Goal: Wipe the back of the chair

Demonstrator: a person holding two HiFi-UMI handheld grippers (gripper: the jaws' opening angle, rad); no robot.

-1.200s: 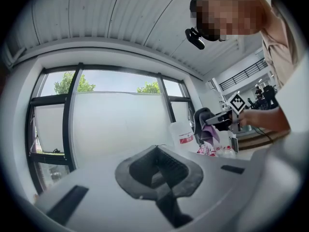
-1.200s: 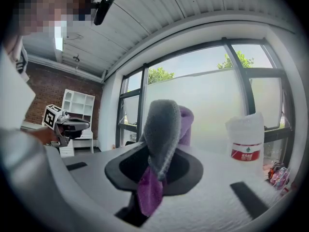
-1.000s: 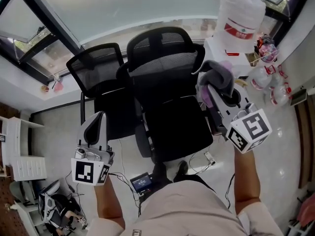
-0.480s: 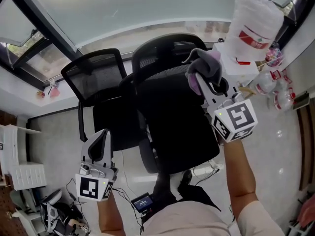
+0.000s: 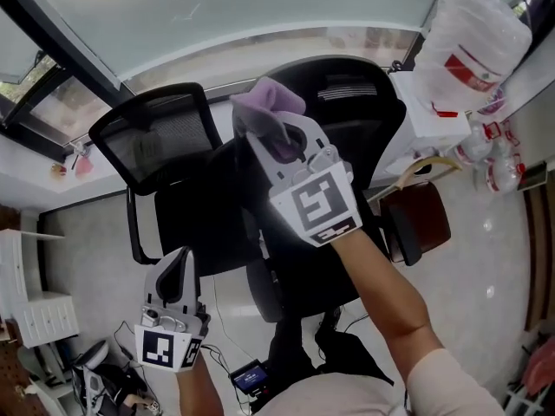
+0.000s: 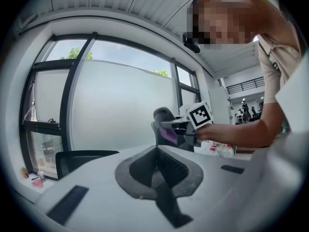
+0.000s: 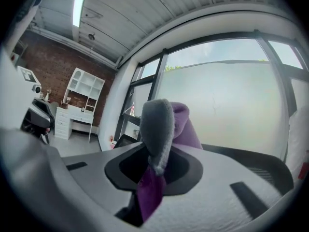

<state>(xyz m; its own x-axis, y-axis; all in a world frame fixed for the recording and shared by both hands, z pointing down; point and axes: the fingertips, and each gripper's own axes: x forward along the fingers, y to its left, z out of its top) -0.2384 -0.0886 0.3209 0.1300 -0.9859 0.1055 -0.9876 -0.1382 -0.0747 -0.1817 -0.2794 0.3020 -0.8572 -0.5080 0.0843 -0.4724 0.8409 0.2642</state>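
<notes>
Chair back [image 5: 360,128] of black mesh stands below the window [image 5: 217,7], with the right gripper [image 5: 264,141] clamped on a grey-purple cloth [image 5: 267,107] at its left edge, perhaps touching it. The left gripper [image 5: 178,271] hangs low and well apart, jaws together on nothing.

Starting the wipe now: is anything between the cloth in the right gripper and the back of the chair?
Nothing visible. The right gripper holds the cloth just over the top of the chair back; the second chair stands aside on the left.
</notes>
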